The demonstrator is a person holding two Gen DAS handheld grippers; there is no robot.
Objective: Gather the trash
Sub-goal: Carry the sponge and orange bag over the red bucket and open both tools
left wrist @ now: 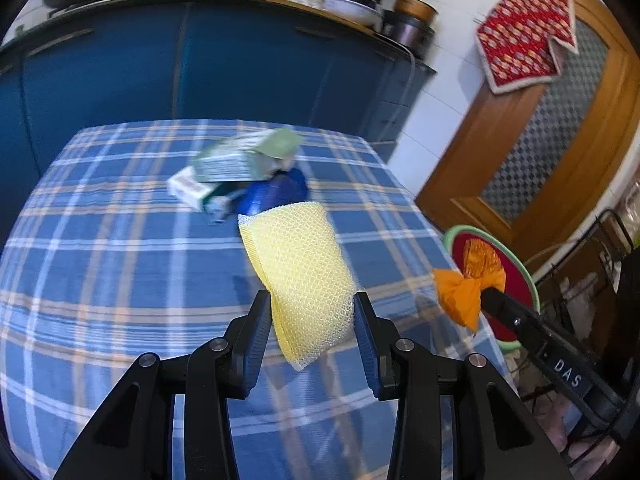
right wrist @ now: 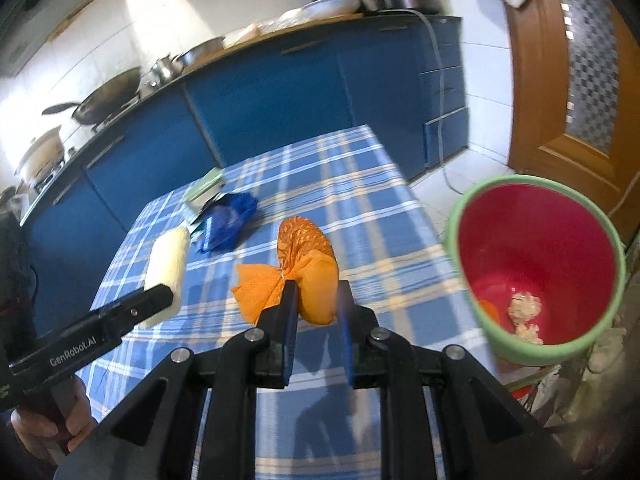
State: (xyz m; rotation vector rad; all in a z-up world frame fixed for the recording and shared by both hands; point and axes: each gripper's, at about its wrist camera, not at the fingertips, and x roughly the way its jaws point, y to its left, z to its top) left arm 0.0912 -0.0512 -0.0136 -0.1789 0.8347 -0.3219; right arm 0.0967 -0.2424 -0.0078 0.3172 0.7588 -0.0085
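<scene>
Table (left wrist: 120, 264): covered with a blue plaid cloth; the landmark for all else here.
Cabinets (left wrist: 240, 60): blue, beyond the table's far edge, under a counter crowded with pots and pans.
Door (left wrist: 560, 128): wooden with a patterned glass panel, past the table's far right corner.
Bin (right wrist: 452, 236): green outside, red inside, standing off the table's right edge; a pale crumpled scrap lies at its bottom.
Boxes (left wrist: 236, 164): greenish cartons, blurred, lying toward the table's far end.
Blue wrapper (right wrist: 226, 224): crumpled on the table just beside the boxes, on their near side.
Yellow sponge (left wrist: 300, 276): mesh-covered, lifted above the middle of the table.
Left gripper (left wrist: 313, 336): jaws clamped on the lower part of the yellow sponge, one pad on each side.
Orange wrapper (right wrist: 308, 272): crumpled and twisted like a bow, held above the table's right half, between the sponge and the bin.
Right gripper (right wrist: 318, 312): jaws pinched narrowly on the orange wrapper's rounded end.
Hand (right wrist: 52, 428): grips the left gripper's handle, off the table's near left corner.
</scene>
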